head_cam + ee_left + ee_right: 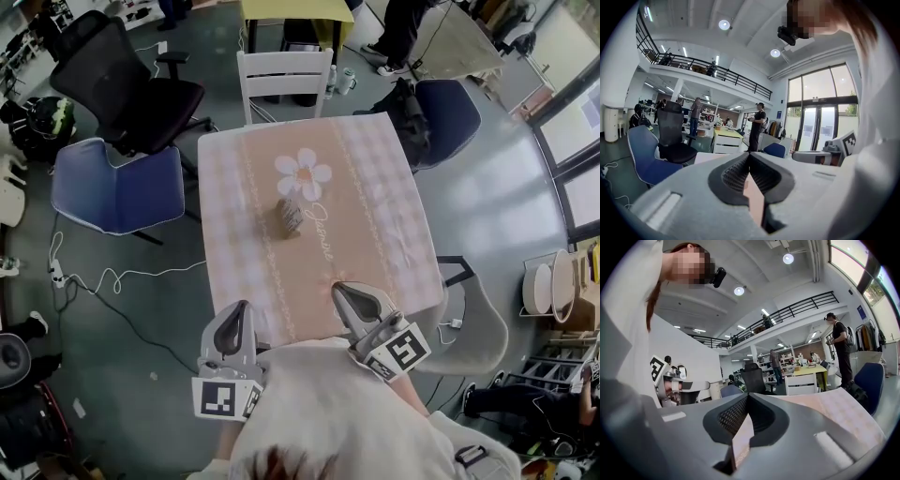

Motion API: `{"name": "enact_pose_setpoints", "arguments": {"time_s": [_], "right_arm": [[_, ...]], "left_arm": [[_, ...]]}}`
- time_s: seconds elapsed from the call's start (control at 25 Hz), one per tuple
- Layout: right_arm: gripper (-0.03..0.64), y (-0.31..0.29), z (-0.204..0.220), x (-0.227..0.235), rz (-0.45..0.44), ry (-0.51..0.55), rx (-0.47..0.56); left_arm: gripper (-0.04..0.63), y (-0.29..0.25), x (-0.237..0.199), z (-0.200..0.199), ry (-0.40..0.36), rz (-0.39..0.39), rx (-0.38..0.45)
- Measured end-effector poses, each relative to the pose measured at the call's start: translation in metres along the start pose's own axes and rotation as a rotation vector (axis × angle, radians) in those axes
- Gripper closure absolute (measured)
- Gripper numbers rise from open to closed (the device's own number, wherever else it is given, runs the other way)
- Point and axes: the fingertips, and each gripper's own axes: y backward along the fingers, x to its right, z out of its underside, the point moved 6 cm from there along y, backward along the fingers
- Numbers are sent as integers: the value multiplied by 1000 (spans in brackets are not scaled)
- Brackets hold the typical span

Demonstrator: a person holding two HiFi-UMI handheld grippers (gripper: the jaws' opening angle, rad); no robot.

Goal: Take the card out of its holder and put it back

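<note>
Hand-held grippers [240, 307] [339, 289] both closed, card holder [290, 217] beyond

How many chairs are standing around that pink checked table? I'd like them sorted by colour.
Black mesh office chair: 1
Pale blue armless chair: 1
White wooden slatted chair: 1
Dark blue padded chair: 1
Grey shell chair: 1
Total: 5
</note>
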Motion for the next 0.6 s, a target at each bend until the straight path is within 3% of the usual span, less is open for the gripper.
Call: {"name": "enact_pose_setpoints", "arguments": {"time_s": [0.16,0.44,0.6], "right_arm": [[617,-5,-3,9,83,0,3],[615,-18,-7,23,143,19,0],[563,-38,-17,39,149,37,13]], "left_arm": [[594,0,-4,-2,2,-7,5],[594,-5,-11,-2,16,-16,8],[594,-5,-17,-2,8,-27,6]]}}
